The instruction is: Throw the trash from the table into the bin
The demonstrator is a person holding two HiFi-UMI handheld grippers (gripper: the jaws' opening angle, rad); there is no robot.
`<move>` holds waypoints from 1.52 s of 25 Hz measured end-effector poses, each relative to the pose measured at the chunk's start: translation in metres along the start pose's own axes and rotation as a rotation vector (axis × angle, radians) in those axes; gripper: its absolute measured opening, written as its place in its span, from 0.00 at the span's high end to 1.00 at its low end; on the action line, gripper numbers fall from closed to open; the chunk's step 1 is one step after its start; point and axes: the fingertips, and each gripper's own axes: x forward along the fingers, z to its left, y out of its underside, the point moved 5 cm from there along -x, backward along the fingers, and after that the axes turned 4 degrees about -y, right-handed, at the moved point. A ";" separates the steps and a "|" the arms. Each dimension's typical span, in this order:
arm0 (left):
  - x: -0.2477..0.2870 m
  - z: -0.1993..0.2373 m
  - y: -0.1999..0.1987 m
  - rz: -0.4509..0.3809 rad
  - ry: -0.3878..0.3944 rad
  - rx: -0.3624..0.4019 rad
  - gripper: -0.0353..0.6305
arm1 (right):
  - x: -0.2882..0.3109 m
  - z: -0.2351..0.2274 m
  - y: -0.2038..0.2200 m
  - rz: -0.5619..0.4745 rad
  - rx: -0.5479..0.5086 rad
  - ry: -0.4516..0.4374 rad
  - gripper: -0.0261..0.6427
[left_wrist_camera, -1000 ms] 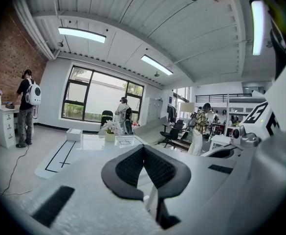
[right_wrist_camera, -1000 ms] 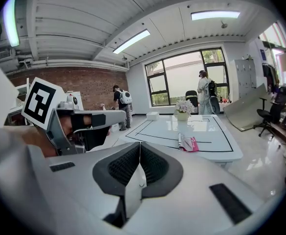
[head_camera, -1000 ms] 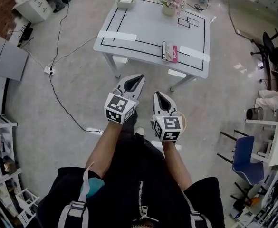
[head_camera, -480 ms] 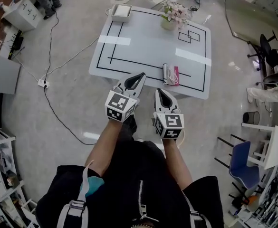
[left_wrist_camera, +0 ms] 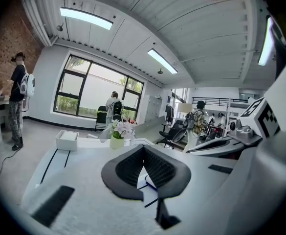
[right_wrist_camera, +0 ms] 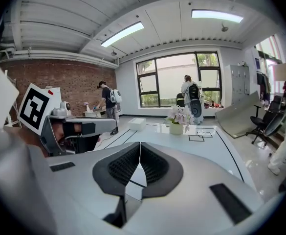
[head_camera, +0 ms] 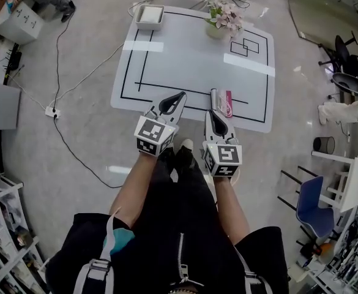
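The trash, a pink packet with what looked like a pale rolled wrapper against its left side, lay at the near right of the table, close to the near edge and touching the taped black line. It was hard to tell from above whether that was one piece or two.

Both tools were held low over the near edge. The right gripper pointed at the trash from just beside it, and the left gripper sat further left, over bare table. In each gripper view the jaws were clenched tip to tip with nothing between them.

The step in hand seemed to be the reach for the trash, and the right gripper was the better placed for it. Its jaws would need to be released wide before it dipped. It would do best to come down steeply so that one jaw slid to each long side of the packet, then clench across the narrow width. A flat packet on a smooth top could skid away if nudged, so the left gripper might steady it.

The likely bin, a small dark basket on the floor, stood well apart to the right, so a firm grip would matter for the carry.
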 end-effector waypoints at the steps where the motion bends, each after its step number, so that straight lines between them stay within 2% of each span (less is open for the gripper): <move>1: 0.005 0.001 0.000 0.004 0.000 0.006 0.94 | 0.004 -0.004 0.001 0.003 0.002 0.001 0.94; 12: 0.025 0.003 0.006 0.057 0.004 0.097 0.94 | 0.033 -0.027 0.021 0.060 -0.012 -0.008 0.93; 15: 0.032 0.002 0.008 0.066 0.006 0.079 0.94 | 0.041 -0.039 0.033 0.097 -0.002 0.003 0.80; 19: 0.038 -0.001 0.014 0.105 -0.004 0.074 0.94 | 0.048 -0.062 0.050 0.117 -0.015 0.068 0.62; 22: 0.044 -0.007 0.025 0.106 0.021 0.082 0.94 | 0.053 -0.081 0.065 0.143 -0.027 0.111 0.55; 28: 0.051 -0.012 0.041 0.155 0.030 0.072 0.94 | 0.071 -0.104 0.092 0.235 -0.057 0.111 0.53; 34: 0.050 -0.008 0.053 0.180 -0.002 0.055 0.94 | 0.087 -0.114 0.115 0.296 -0.060 0.105 0.53; 38: 0.046 -0.005 0.064 0.219 -0.030 0.031 0.94 | 0.098 -0.115 0.129 0.342 -0.127 0.102 0.53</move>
